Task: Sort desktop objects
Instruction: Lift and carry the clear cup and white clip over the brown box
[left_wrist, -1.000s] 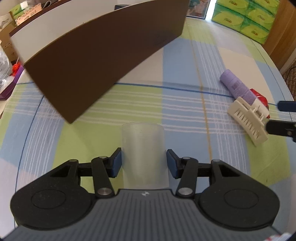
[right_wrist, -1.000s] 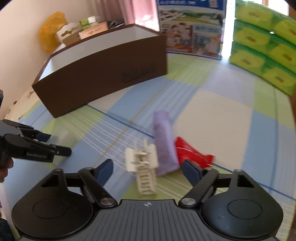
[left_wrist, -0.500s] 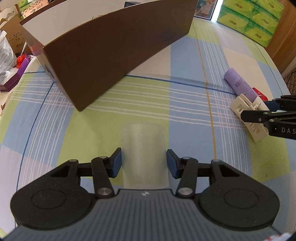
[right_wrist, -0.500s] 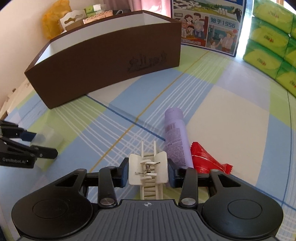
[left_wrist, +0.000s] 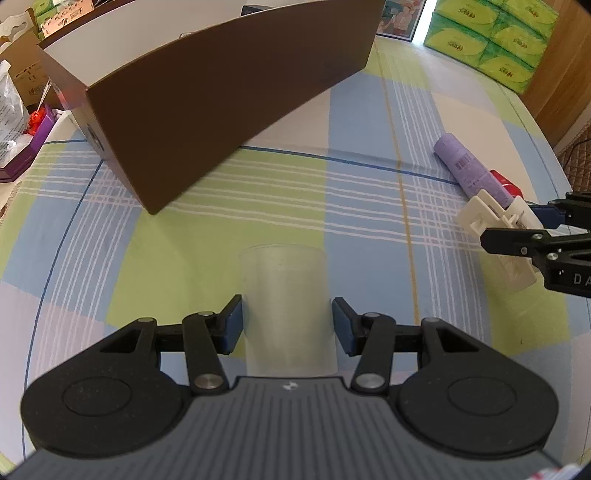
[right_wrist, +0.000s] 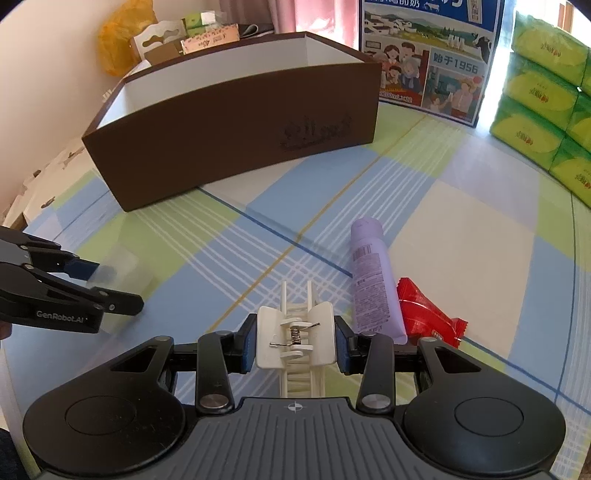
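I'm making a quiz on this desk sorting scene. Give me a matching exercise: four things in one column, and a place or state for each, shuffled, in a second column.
Things:
1. cup
2. hair clip
3. purple tube
4. brown box

Places or states:
A. lying beside the red packet
B. between the left tool's pads
C. open-topped, at the far end of the cloth
D. clamped in the right tool

Pairs: 1-B, 2-D, 3-A, 4-C

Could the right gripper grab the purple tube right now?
Probably not yet. The right gripper is already shut on the white hair clip, so its jaws are full. The purple tube lies just beside it on the tablecloth with nothing on top, so it looks easy to reach once the clip is dropped.
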